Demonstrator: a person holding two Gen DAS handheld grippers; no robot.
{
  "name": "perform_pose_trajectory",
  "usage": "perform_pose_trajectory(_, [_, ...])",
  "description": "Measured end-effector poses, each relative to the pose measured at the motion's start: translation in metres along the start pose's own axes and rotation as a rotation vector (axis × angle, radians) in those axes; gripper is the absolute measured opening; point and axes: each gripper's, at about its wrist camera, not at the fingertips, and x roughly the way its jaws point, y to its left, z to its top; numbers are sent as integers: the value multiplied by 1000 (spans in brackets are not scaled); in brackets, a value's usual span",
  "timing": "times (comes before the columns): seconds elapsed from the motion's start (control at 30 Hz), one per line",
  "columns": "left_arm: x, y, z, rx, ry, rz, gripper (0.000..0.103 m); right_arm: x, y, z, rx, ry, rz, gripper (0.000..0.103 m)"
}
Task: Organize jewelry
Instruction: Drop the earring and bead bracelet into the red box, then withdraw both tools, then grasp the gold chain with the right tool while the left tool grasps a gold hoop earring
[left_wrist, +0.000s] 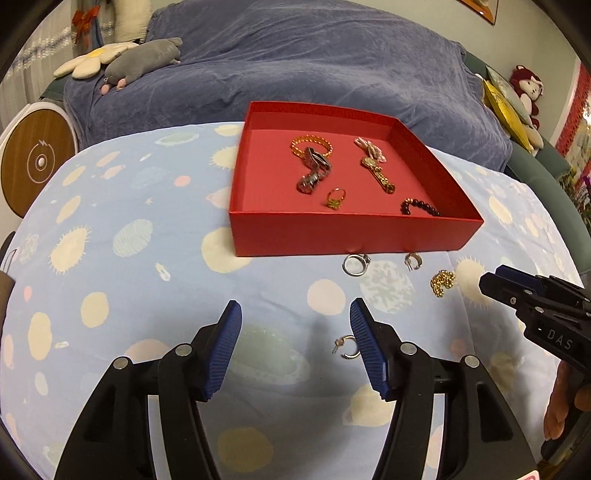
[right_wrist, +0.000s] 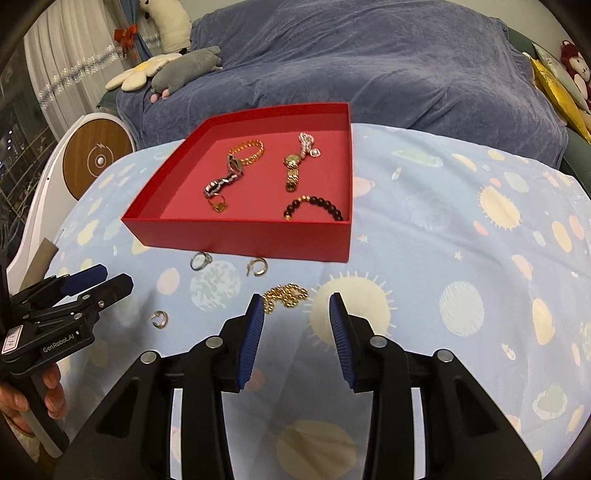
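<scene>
A red box (left_wrist: 332, 236) (right_wrist: 258, 240) on the planet-print cloth holds a gold bracelet (left_wrist: 312, 144), a silver watch (left_wrist: 313, 173), a gold watch (left_wrist: 378, 171), a gold ring (left_wrist: 335, 199) and a dark bead bracelet (left_wrist: 419, 206). In front of it lie a silver ring (left_wrist: 355, 264) (right_wrist: 200, 261), a hoop earring (left_wrist: 413, 260) (right_wrist: 257, 266), a gold chain (left_wrist: 442, 282) (right_wrist: 285, 295) and a second hoop earring (left_wrist: 348, 347) (right_wrist: 159, 319). My left gripper (left_wrist: 295, 314) stands open, that second earring just inside its right finger. My right gripper (right_wrist: 297, 306) is open just short of the gold chain.
A sofa under a blue throw (left_wrist: 295, 66) runs behind the table, with a grey plush (left_wrist: 144, 62) and a flower cushion (left_wrist: 92, 59) on it. A round white and wooden device (left_wrist: 37, 162) stands at the left. A person's hand (right_wrist: 22, 398) holds the left gripper's handle.
</scene>
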Motion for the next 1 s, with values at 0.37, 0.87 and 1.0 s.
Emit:
perform_pose_trajectory(0.37, [14, -8, -10, 22, 39, -17, 62, 31, 1, -7, 5, 52, -1, 35])
perform_pose_trajectory(0.87, [18, -13, -19, 47, 72, -59, 62, 46, 26, 3, -84, 32, -39, 19])
perform_pose_trajectory(1.0, [18, -15, -21, 61, 73, -64, 62, 42, 23, 1, -82, 39, -38, 7])
